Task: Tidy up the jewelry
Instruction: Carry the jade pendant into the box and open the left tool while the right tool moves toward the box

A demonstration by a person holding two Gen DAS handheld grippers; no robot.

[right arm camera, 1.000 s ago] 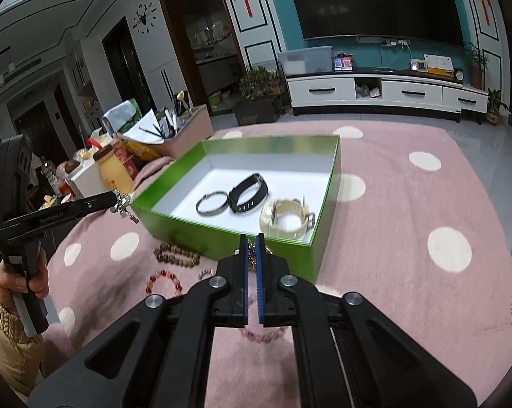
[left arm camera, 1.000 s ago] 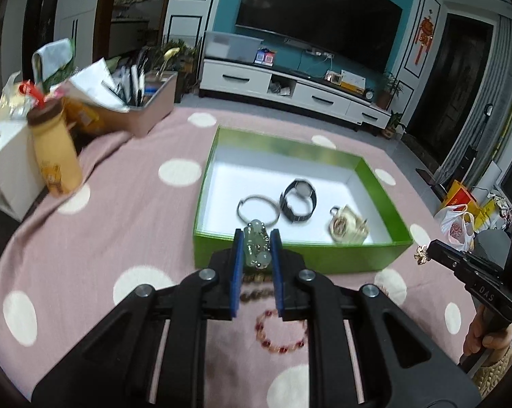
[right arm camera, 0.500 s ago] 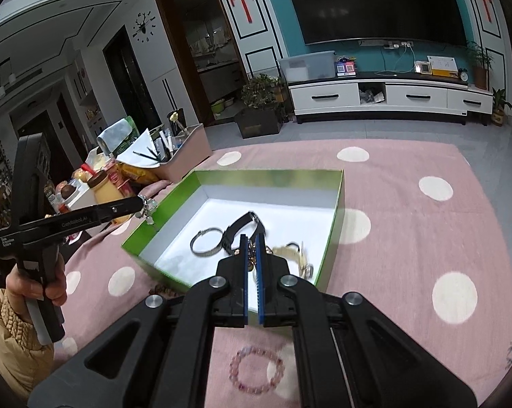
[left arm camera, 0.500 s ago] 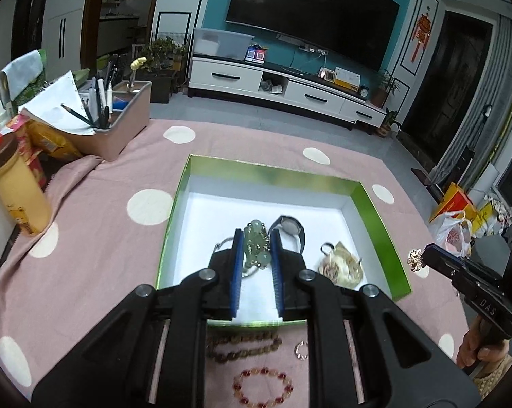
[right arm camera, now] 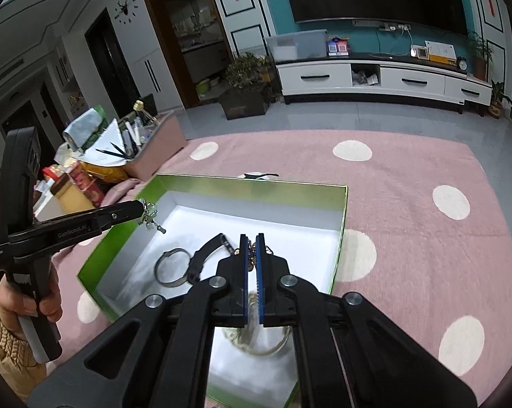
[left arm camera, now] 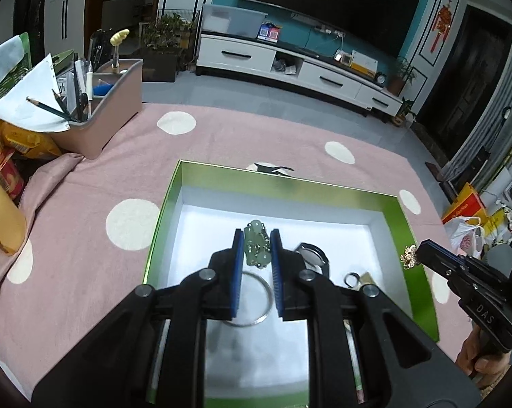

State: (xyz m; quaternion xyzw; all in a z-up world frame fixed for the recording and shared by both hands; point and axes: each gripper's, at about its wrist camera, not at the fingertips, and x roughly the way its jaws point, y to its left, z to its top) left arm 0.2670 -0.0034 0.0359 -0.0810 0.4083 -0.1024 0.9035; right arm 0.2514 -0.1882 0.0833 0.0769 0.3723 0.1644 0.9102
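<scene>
The left tool (left arm camera: 257, 250) grips a pale green jade bead bracelet (left arm camera: 256, 245) above the green box (left arm camera: 160, 217), over its white floor; the right tool (right arm camera: 251, 251), nearer the right wall, pinches a small gold piece (left arm camera: 408, 255).

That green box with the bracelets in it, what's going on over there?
A person is sorting jewelry into the green box with hand-held tongs. The left tongs grip a pale green jade piece above the box floor; the right tongs pinch a small gold trinket. A silver bangle and black watch already lie inside.
</scene>
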